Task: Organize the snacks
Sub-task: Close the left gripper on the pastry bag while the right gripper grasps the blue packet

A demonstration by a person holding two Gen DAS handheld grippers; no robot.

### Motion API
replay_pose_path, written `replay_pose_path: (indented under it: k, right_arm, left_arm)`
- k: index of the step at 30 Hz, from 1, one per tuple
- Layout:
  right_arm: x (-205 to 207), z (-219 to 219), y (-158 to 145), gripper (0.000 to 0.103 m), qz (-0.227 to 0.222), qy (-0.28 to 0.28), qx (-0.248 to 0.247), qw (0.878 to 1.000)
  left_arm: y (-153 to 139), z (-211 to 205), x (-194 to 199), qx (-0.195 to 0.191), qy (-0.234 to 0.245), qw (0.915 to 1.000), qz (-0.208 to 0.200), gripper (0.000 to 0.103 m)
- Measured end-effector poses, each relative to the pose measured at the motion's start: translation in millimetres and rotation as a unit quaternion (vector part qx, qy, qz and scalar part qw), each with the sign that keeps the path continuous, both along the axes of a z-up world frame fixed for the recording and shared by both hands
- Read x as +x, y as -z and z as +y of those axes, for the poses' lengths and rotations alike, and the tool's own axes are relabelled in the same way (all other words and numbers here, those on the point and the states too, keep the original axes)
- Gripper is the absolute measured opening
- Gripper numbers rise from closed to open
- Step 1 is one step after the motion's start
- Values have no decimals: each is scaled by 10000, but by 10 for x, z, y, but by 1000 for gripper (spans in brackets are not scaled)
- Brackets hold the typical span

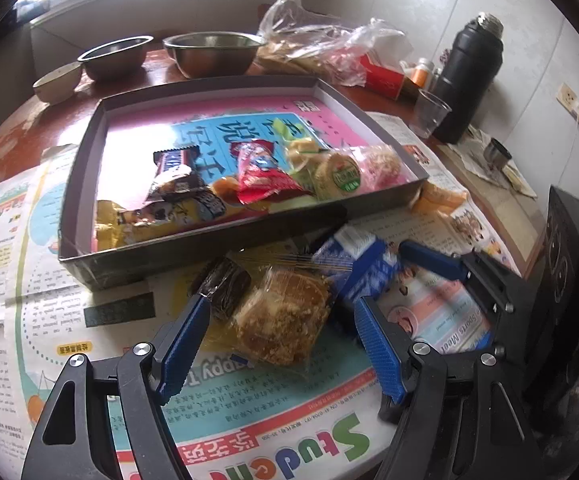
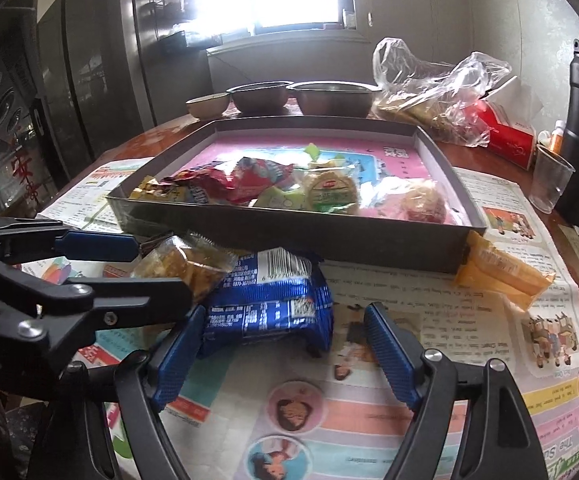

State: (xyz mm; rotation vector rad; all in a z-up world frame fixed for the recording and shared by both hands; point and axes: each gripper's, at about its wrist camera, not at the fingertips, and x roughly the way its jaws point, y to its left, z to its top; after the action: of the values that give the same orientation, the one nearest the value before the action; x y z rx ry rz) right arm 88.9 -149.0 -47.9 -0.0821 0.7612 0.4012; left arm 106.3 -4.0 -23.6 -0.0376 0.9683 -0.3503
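On the round worktop (image 1: 5,152), spread with printed newspaper sheets (image 1: 249,408), a shallow grey cardboard tray with a pink and blue printed floor (image 1: 193,244) holds a heap of wrapped snacks (image 1: 257,176) along its near side: a dark chocolate bar, a red packet, a green-lidded cup and a pink-wrapped sweet among them. Just in front of the tray's near wall lie three loose snacks: a clear-wrapped golden crumbly cake (image 1: 285,316), a small dark brown wrapped piece (image 1: 221,288) touching its left side, and a blue and white foil packet (image 2: 265,300) to its right. The left tongs (image 1: 281,312) stand spread on either side of the golden cake, their blue ridged pads not visibly pressing the wrapper, though the left pad's tip may be brushing the dark piece. The right tongs (image 2: 285,316) are also spread, the blue packet lying between their tips without being pinched. An orange wrapped bar (image 2: 501,268) rests against the tray's right near corner. Behind the tray stand two steel bowls (image 1: 213,54), a crumpled clear plastic bag (image 1: 321,40) and a black flask (image 1: 469,76).
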Motion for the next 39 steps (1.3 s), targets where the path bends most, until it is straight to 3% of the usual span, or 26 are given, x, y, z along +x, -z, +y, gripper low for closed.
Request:
replay_pose_path:
  k: [12,20,26,31,37,39]
  right_arm:
    - [63,-377,-7,79,54,423,-30,9991]
    - [76,-398,-3,79,5,356,-94,9993]
    - [123,-399,5,79,-31,217,-97,9997]
    - [196,-345,20,79,-11,55,-126,9999]
    - [201,-224,33,59,-36,-103,-388,9992]
    - [192,-221,38,57,-44,-99,-352,9993]
  left_arm:
    - [59,-109,-38,27,386,9992,79,77]
    - [177,-259,45,105,612,9979,171,77]
    - [183,-303,58,95,670,9977,96,71]
    - [188,-331,48,382,638,9972,-63,55]
    - [198,-377,-4,596,585,9963,-179,50]
    - [194,-364,-28,587,542,9966,-186,48]
